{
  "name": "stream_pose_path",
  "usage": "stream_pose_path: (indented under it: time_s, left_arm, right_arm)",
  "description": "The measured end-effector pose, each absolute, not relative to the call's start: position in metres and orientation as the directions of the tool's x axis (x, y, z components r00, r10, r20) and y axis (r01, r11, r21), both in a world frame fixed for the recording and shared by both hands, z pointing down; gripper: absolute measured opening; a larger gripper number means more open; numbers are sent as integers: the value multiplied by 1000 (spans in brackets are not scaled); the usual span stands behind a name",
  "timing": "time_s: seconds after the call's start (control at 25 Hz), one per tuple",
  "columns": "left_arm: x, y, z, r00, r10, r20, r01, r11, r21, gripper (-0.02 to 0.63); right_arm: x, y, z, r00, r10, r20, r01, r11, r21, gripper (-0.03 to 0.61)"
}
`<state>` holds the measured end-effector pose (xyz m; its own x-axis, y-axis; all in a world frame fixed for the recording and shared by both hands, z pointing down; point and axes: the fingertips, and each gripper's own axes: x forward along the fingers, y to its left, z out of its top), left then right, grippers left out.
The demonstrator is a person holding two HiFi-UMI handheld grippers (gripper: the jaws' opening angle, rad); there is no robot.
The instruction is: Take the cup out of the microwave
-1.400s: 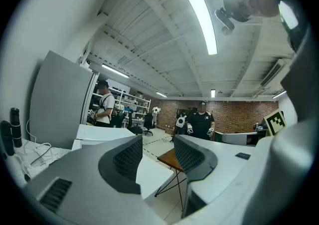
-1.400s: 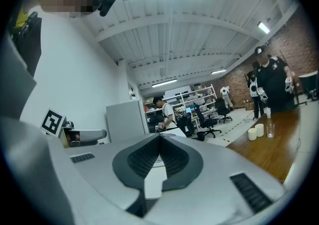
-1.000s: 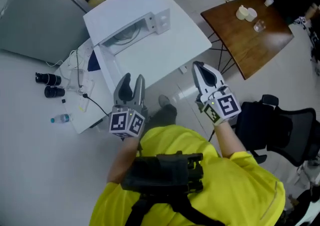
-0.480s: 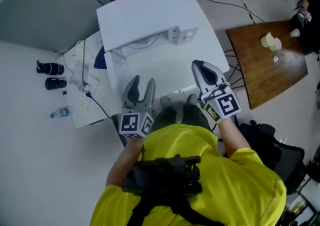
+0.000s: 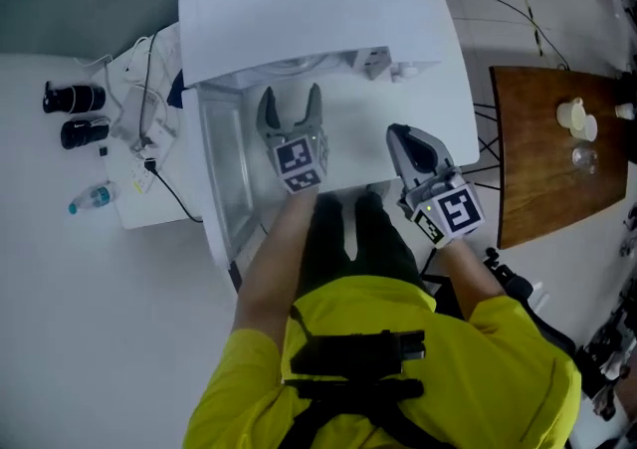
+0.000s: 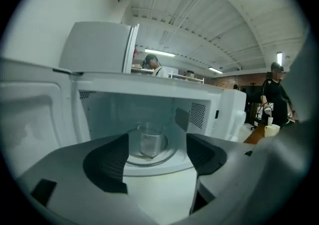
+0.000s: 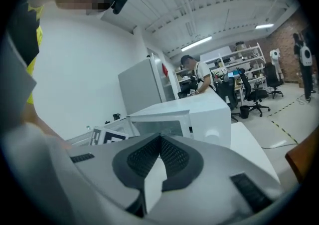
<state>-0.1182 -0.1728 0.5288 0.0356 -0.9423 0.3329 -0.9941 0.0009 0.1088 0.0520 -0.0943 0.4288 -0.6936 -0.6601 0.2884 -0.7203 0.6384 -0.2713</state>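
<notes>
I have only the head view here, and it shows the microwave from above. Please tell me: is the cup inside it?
Observer: Yes. The left gripper view shows a clear cup standing upright on the glass turntable in the open microwave.
Operator: Are the left tongs around it?
Observer: No. They are opening in front of the cavity. Nothing is between them, and the cup is further back.
Operator: And the right tongs?
Observer: The right gripper view shows them shut, tip against tip, holding nothing.
</notes>
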Motion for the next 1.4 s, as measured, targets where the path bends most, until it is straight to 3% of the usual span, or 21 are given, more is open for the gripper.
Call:
stream_pose_path:
  time_s: [0.16, 0.4, 0.68, 0.8, 0.88, 0.92, 0.96, 1.0, 1.12, 1.2, 1.24, 1.28, 1.4]
  left_arm:
    - [-121, -222, 557, 62, -951, 304, -995, -35, 95, 369]
    - [-125, -255, 564, 288, -918, 272, -946, -317, -69, 373]
    - [-119, -275, 578, 430, -855, 290, -897, -442, 25, 399]
    - [-117, -278, 577, 404, -867, 294, -909, -416, 22, 354]
    - [-114, -278, 577, 363, -891, 273, -927, -375, 10, 359]
    - [-112, -279, 579, 349, -898, 269, -932, -362, 3, 386]
    - [-112, -281, 582, 336, -901, 276, -937, -350, -2, 463]
    - [-113, -284, 584, 322, -901, 290, -941, -337, -5, 500]
    - [-118, -293, 587, 316, -885, 340, -943, -334, 8, 522]
    - [-113, -294, 590, 333, -870, 362, -932, -363, -14, 479]
    - [-110, -294, 590, 336, -869, 364, -927, -373, -35, 383]
    - [-107, -293, 590, 339, -868, 363, -923, -381, -49, 359]
    - [-99, -291, 586, 340, -876, 342, -923, -381, -58, 356]
  right_arm:
    - [53, -99, 463, -708, -633, 313, -706, 642, -297, 6]
    - [41, -100, 487, -748, -589, 306, -664, 672, -328, 6]
    - [24, -99, 500, -762, -572, 304, -648, 672, -358, 6]
    - [23, -104, 501, -750, -588, 303, -661, 658, -361, 6]
    - [24, -106, 503, -745, -592, 308, -667, 650, -364, 6]
    - [24, -107, 503, -744, -592, 310, -668, 648, -365, 6]
    - [23, -108, 503, -744, -592, 310, -668, 647, -367, 6]
    - [23, -109, 502, -744, -593, 308, -668, 647, -369, 6]
    - [26, -112, 503, -740, -599, 306, -673, 640, -371, 6]
    - [29, -113, 505, -733, -604, 313, -679, 631, -374, 6]
    - [30, -113, 507, -730, -606, 316, -683, 626, -378, 6]
    - [30, -113, 507, -728, -608, 317, -685, 621, -381, 6]
    - [29, -115, 505, -723, -618, 308, -689, 613, -387, 6]
